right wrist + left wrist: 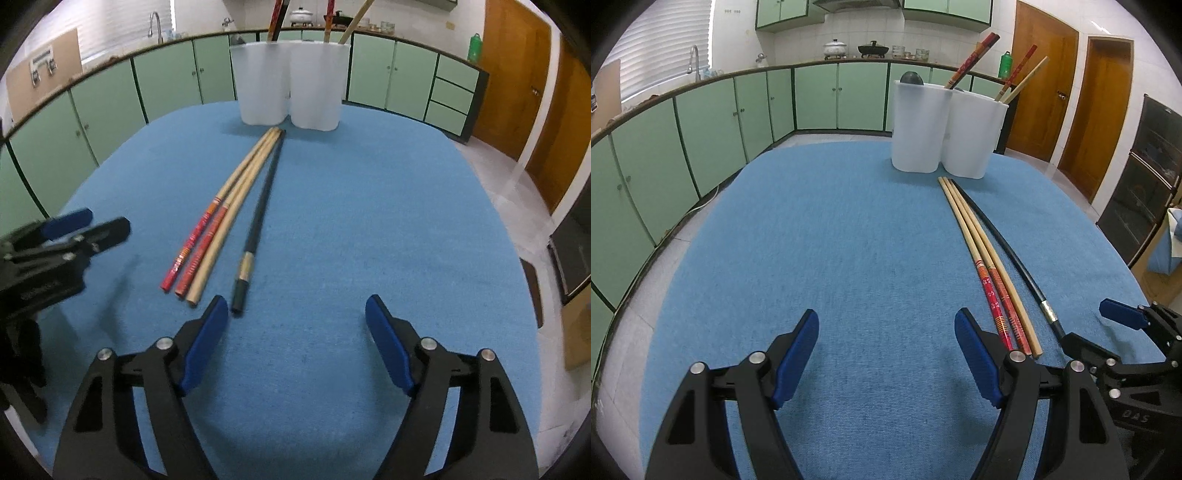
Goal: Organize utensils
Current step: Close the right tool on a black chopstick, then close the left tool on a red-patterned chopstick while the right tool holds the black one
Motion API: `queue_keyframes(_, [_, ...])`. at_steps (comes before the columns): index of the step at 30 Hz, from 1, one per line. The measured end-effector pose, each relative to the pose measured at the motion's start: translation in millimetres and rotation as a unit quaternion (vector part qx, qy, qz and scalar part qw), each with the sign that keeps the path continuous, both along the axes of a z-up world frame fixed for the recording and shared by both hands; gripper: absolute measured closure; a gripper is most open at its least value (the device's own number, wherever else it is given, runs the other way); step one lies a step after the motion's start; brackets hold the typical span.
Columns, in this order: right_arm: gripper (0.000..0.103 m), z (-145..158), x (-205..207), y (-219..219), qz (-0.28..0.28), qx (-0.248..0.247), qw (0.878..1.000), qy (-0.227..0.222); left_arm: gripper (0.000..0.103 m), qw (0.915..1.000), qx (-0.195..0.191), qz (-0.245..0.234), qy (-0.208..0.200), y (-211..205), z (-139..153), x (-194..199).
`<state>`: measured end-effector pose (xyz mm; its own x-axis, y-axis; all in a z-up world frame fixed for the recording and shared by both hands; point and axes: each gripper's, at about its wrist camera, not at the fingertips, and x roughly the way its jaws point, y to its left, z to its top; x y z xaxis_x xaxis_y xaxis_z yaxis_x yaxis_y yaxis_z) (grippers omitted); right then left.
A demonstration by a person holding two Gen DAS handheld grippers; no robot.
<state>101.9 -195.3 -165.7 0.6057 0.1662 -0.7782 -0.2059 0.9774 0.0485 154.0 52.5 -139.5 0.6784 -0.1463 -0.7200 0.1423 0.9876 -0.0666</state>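
Note:
Several chopsticks lie side by side on the blue cloth: wooden ones with red ends (982, 254) (221, 218) and a black one (1015, 251) (258, 218). Two white holders (945, 129) (288, 85) stand at the far edge with chopsticks upright inside. My left gripper (886, 358) is open and empty, just left of the chopsticks' near ends. My right gripper (295, 343) is open and empty, just right of the black chopstick's end. Each gripper shows in the other's view: the right gripper (1123, 317) and the left gripper (66, 229).
The table with its blue cloth (849, 240) (369, 221) has rounded edges. Green kitchen cabinets (701, 129) run behind, wooden doors (1071, 92) stand at the right, and a dark oven (1145, 184) is at the far right.

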Motion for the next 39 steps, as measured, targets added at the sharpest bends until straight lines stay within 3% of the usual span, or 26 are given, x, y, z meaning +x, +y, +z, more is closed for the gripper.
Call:
queue_keyframes(3, [0.044,-5,1,5,0.011,0.022,1.0,0.012,0.028,1.0,0.002,0.0,0.0,0,0,0])
queue_keyframes(6, [0.06,-7,0,13,0.01,0.005,1.0,0.005,0.028,1.0,0.004,0.0,0.001,0,-1,1])
queue_keyframes(7, [0.067,-6,1,14,0.011,0.004,1.0,0.004,0.028,1.0,0.004,0.0,0.001,0,-1,0])
queue_keyframes(8, [0.083,-5,1,14,0.013,0.007,1.0,0.004,0.028,1.0,0.004,0.0,0.001,0,-1,0])
queue_keyframes(10, [0.097,-5,1,12,0.014,0.014,1.0,0.007,0.028,1.0,0.008,-0.004,0.003,-3,-1,0])
queue_keyframes(21, [0.097,-4,7,-18,-0.021,0.018,1.0,0.006,0.028,0.9986,-0.008,-0.05,0.016,-31,-2,-3])
queue_keyframes(34, [0.096,-6,7,-26,-0.02,0.031,0.999,0.009,0.029,0.9965,0.047,-0.052,0.046,-57,-15,4])
queue_keyframes(36, [0.096,-6,6,-27,-0.02,0.033,0.999,0.01,0.033,0.9966,0.046,-0.052,0.045,-56,-15,4])
queue_keyframes(39, [0.095,-6,6,-28,-0.019,0.035,0.999,0.01,0.051,0.9965,0.043,-0.059,0.04,-59,-12,2])
